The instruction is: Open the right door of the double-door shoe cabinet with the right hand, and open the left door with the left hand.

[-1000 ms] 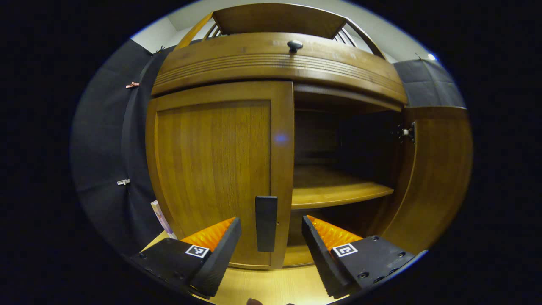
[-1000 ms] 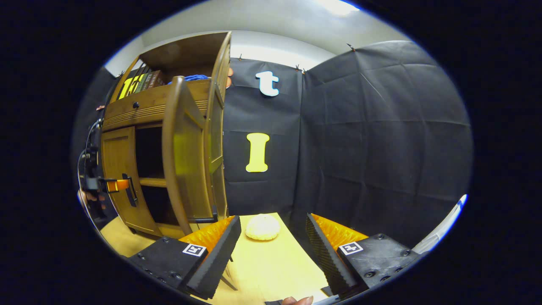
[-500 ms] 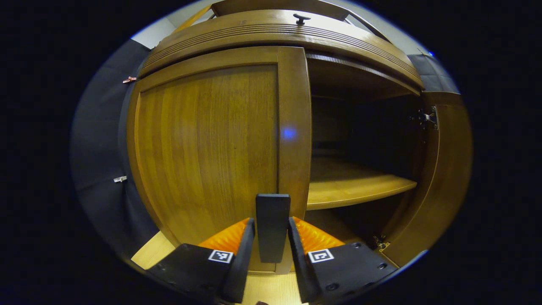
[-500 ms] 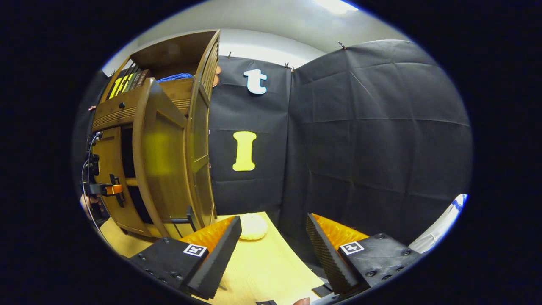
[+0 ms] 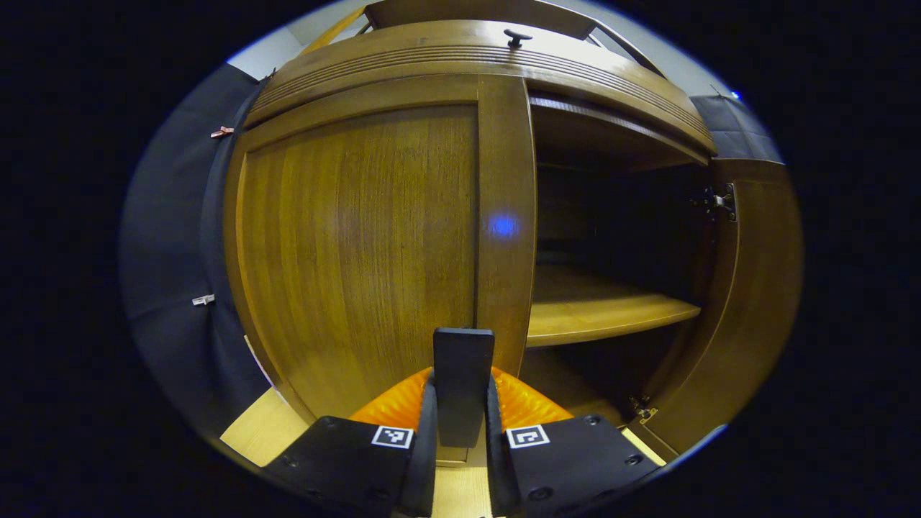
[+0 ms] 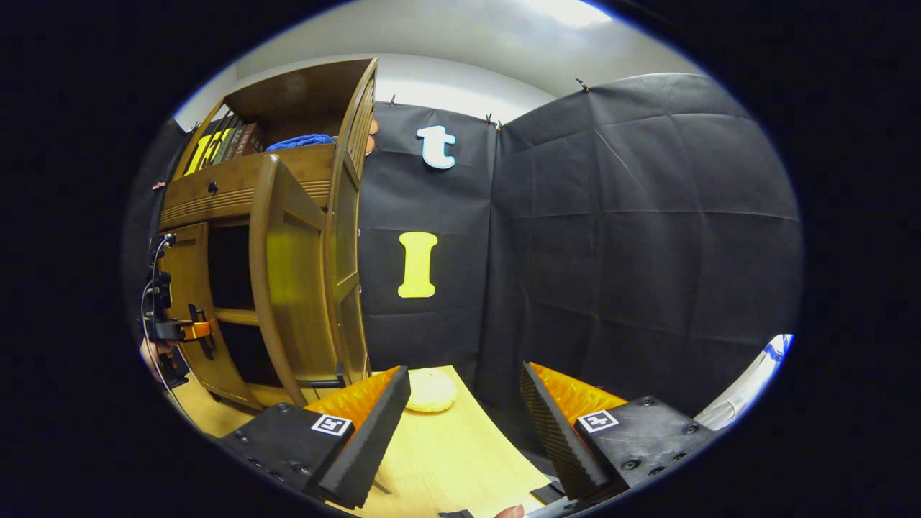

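In the left gripper view the wooden shoe cabinet (image 5: 460, 65) stands close ahead. Its left door (image 5: 360, 244) looks closed against the frame, and my left gripper (image 5: 460, 392) is shut on that door's dark upright handle (image 5: 463, 352). The right door (image 5: 755, 302) is swung wide open, baring a dark inside with a shelf (image 5: 604, 313). In the right gripper view my right gripper (image 6: 464, 421) is open and holds nothing, away from the cabinet. The open right door (image 6: 288, 288) stands to its left, and the left gripper (image 6: 180, 331) shows small at the left door.
A round cream object (image 6: 430, 391) lies on the light wooden table (image 6: 460, 453) just beyond my right gripper. Books (image 6: 223, 147) and a blue cloth (image 6: 301, 141) sit on the cabinet's upper shelf. A knob (image 5: 516, 36) marks the drawer above the doors.
My left gripper moved in toward the left door and its fingers closed from wide open onto the handle. The right gripper stayed open and shifted only slightly.
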